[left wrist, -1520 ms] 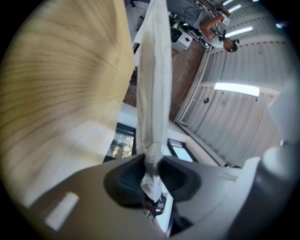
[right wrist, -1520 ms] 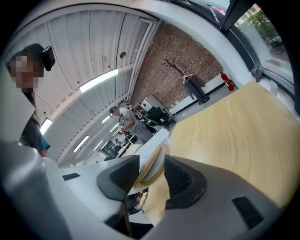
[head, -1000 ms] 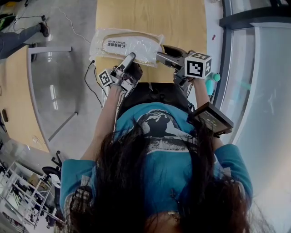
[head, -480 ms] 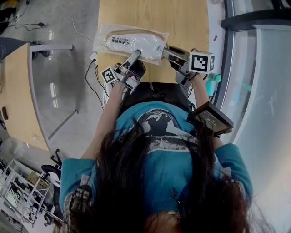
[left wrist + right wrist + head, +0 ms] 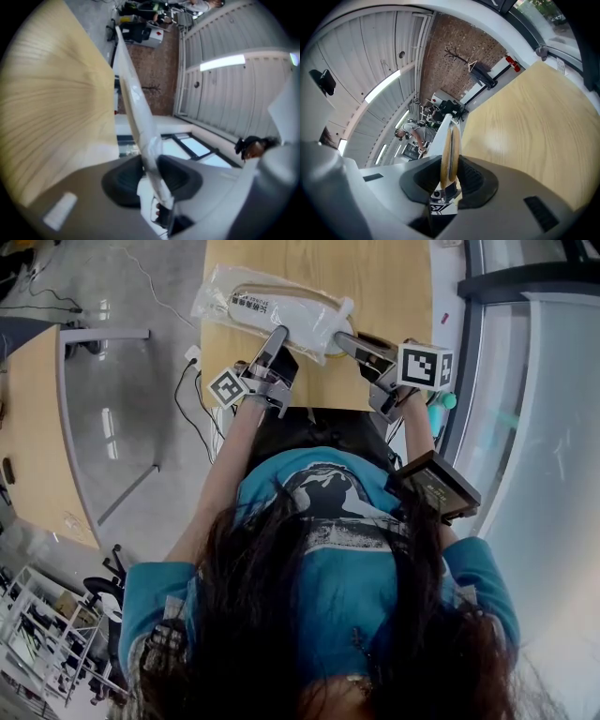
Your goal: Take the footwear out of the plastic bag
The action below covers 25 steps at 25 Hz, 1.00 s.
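Note:
A clear plastic bag point(image 5: 220, 298) with a pair of white slippers point(image 5: 291, 320) in it lies across the near end of the wooden table point(image 5: 375, 277). My left gripper point(image 5: 279, 336) pinches the bag's near edge. In the left gripper view the thin film point(image 5: 136, 108) runs between the pads of that gripper point(image 5: 151, 165), whose jaws are opening slightly. My right gripper point(image 5: 343, 337) is at the bag's right end. There its jaws are closing, and the pads of the gripper point(image 5: 449, 174) press on the two tan soles point(image 5: 450, 147), held on edge.
A second wooden table point(image 5: 28, 427) stands at the left, across a grey floor with a cable point(image 5: 192, 404). A glass partition point(image 5: 525, 427) runs along the right. A black device point(image 5: 436, 486) sits on the right forearm. A person point(image 5: 415, 133) stands far off.
Both grippers have moved forward over the table's near edge. The right gripper has closed on the slippers' end. The bag has shifted away and turned, its right end lifted.

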Available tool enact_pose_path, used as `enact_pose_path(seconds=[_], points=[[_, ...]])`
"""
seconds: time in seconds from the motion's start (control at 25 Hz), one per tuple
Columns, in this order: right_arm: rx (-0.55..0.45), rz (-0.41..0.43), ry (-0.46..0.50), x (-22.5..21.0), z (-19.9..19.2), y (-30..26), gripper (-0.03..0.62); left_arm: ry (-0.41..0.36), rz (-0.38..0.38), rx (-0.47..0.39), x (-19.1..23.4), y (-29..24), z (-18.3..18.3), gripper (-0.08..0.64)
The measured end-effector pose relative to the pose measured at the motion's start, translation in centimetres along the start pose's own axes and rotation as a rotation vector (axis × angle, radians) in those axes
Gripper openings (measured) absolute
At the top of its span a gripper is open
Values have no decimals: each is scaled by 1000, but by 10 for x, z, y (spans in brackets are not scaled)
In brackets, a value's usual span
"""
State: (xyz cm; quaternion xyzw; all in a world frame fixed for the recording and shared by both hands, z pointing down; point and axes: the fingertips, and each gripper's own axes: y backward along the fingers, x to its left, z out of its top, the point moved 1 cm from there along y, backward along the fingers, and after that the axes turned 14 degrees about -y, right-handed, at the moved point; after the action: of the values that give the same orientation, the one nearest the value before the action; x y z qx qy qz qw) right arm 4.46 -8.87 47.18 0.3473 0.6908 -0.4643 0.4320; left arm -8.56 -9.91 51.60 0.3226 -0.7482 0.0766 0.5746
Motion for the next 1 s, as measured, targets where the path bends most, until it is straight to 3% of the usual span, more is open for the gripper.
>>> enact_pose_path(seconds=[0.4, 0.6, 0.76, 0.84, 0.92, 1.0], points=[[-24, -19, -22, -5, 9, 26, 94, -3, 27, -8, 14, -16, 4, 118], [-25, -26, -19, -10, 9, 44, 94, 19, 117, -110, 40, -10, 25, 95], [-50, -71, -28, -17, 9, 58, 94, -37, 145, -19, 46, -17, 22, 95], [-67, -90, -31, -21, 14, 66, 94, -37, 235, -69, 61, -15, 29, 91], [-85, -124, -27, -26, 22, 75, 92, -26, 358, -153, 83, -7, 44, 13], [-94, -153, -13, -29, 27, 81, 92, -29, 414, -173, 94, -5, 54, 0]])
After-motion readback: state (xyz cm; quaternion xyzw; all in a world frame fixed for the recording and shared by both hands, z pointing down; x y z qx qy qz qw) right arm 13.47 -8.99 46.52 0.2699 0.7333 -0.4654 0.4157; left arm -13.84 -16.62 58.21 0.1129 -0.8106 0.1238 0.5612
